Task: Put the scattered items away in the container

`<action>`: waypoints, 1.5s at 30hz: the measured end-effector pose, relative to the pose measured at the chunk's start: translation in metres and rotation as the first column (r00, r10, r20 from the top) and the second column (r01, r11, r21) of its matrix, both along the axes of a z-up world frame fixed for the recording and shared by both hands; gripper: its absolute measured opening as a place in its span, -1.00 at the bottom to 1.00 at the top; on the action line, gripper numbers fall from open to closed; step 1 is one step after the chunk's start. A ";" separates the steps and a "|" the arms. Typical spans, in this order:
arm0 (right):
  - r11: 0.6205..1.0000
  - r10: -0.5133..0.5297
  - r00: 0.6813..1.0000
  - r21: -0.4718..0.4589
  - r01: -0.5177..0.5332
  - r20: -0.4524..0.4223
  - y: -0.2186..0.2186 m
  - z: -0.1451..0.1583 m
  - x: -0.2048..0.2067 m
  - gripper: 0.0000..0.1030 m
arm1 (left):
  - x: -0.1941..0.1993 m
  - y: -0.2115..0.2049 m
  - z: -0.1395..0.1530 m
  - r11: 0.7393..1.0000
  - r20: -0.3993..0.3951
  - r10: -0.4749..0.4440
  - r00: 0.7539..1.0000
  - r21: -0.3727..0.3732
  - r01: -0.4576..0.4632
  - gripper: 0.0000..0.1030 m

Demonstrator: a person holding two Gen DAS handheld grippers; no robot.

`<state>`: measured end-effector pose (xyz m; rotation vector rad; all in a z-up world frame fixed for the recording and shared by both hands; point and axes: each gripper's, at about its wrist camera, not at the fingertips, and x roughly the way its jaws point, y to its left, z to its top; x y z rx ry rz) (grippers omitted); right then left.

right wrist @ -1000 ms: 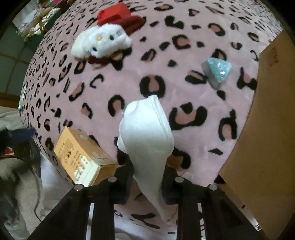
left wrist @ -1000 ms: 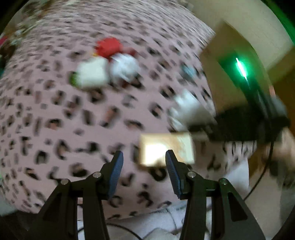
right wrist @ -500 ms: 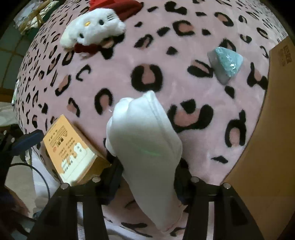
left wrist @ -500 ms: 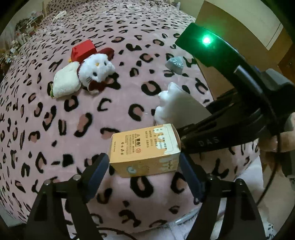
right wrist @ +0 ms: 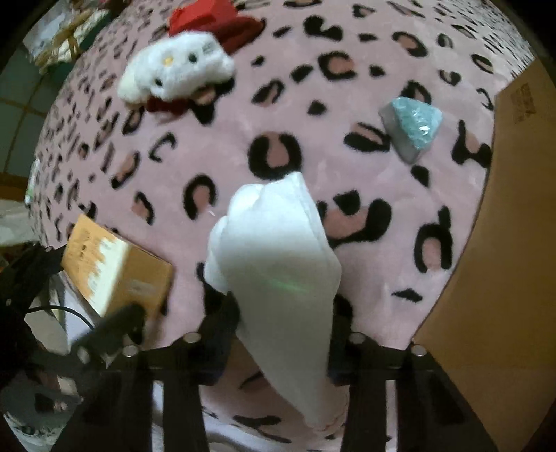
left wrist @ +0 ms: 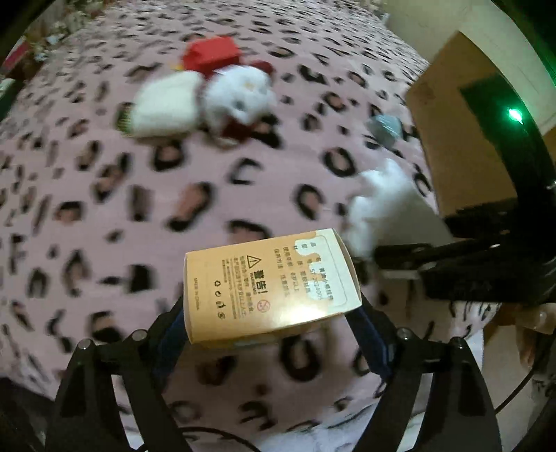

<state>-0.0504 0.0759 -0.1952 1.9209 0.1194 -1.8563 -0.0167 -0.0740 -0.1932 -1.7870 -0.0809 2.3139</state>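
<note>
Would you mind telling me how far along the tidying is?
Nothing visibly packed yet; the cardboard box's interior is hidden. In hand: the left claw grips the yellow carton, the right claw the white sock. Left on the blanket: plush cat, red item, teal packet.

Pink leopard-print blanket (right wrist: 215,149) covers bed; white cat plush (right wrist: 177,66) and red box (right wrist: 205,15) touching toward far edge; teal packet (right wrist: 413,127) near right edge, just beside cardboard box (right wrist: 504,226).

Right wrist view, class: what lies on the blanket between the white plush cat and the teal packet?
Only bare leopard-print blanket lies between the white plush cat and teal packet, shown in the right wrist view.
</note>
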 end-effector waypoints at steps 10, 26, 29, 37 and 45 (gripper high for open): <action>0.996 -0.038 0.991 -0.080 0.028 -0.126 -0.016 0.059 -0.008 -0.36 | -0.007 -0.058 0.055 0.993 -0.062 0.113 0.992 0.043 -0.110 0.65; 0.982 -0.159 0.919 -0.153 0.110 -0.360 0.033 0.180 -0.005 -0.37 | -0.037 0.002 0.160 0.999 -0.204 -0.032 0.978 0.009 0.035 0.65; 0.976 -0.199 0.903 -0.163 0.146 -0.380 0.059 0.198 -0.006 -0.36 | -0.048 0.029 0.178 0.996 -0.234 -0.085 0.969 0.005 0.089 0.65; 0.950 -0.310 0.863 -0.162 0.267 -0.399 0.123 0.207 -0.009 -0.36 | -0.077 0.115 0.206 0.972 -0.265 -0.212 0.941 0.040 0.230 0.65; 0.922 -0.386 0.838 -0.171 0.347 -0.385 0.169 0.197 -0.003 -0.36 | -0.103 0.213 0.206 0.926 -0.270 -0.346 0.899 0.060 0.374 0.65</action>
